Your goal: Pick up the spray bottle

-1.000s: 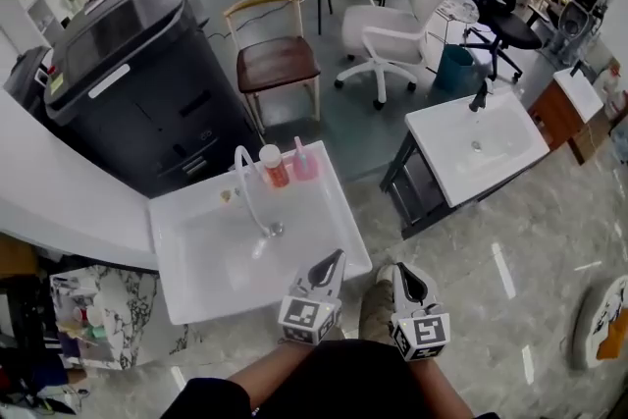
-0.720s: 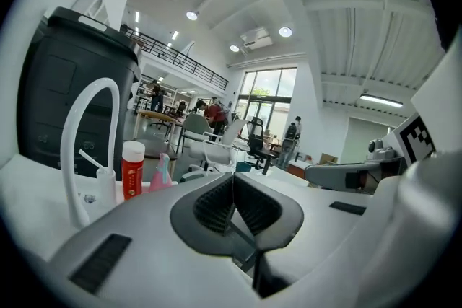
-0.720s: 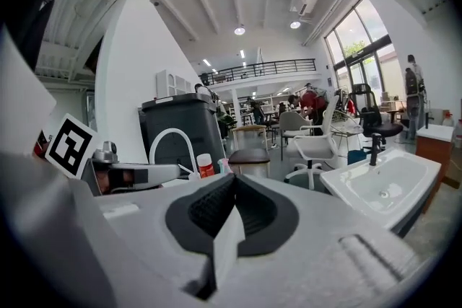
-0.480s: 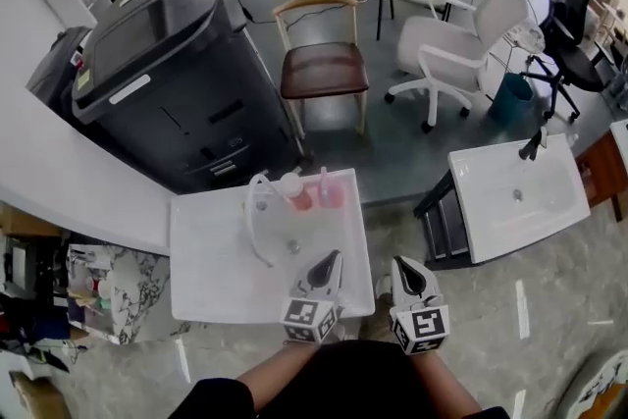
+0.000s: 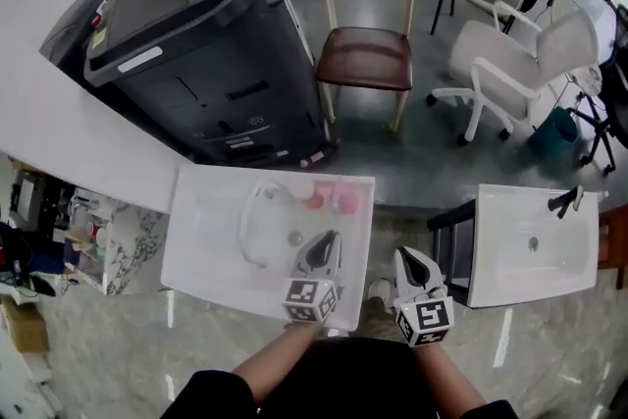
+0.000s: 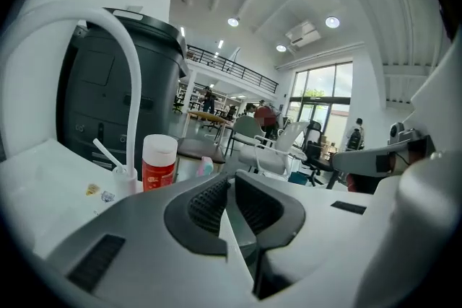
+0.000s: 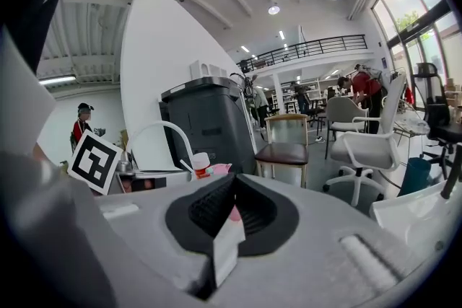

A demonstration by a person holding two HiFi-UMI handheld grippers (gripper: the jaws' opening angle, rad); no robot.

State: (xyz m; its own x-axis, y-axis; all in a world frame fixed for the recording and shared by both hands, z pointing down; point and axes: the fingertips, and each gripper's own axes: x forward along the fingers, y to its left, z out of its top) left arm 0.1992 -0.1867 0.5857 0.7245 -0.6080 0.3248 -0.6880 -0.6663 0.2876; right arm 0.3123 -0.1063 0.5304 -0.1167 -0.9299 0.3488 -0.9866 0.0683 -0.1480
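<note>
A pink spray bottle (image 5: pixel 344 202) stands at the far right edge of a white sink (image 5: pixel 201 245), next to a red bottle with a white cap (image 5: pixel 312 198) and a curved white faucet (image 5: pixel 247 229). My left gripper (image 5: pixel 328 238) is shut and empty, over the sink's near right part and short of the bottles. My right gripper (image 5: pixel 404 254) is shut and empty, just off the sink's right side. In the left gripper view the red bottle (image 6: pixel 159 164) and the pink bottle (image 6: pixel 205 166) show beyond the gripper (image 6: pixel 232 184). In the right gripper view the pink bottle (image 7: pixel 219 169) lies ahead of the gripper (image 7: pixel 232 187).
A large black copier (image 5: pixel 186 44) stands right behind the sink. A wooden chair (image 5: pixel 365 59) and white office chairs (image 5: pixel 510 64) stand further back. A second white sink (image 5: pixel 535 245) is at the right. A cluttered shelf (image 5: pixel 83 231) is at the left.
The sink has swung round and now lies square in front of me. Both grippers have moved forward, the left one over the sink's near right part. Both stay shut.
</note>
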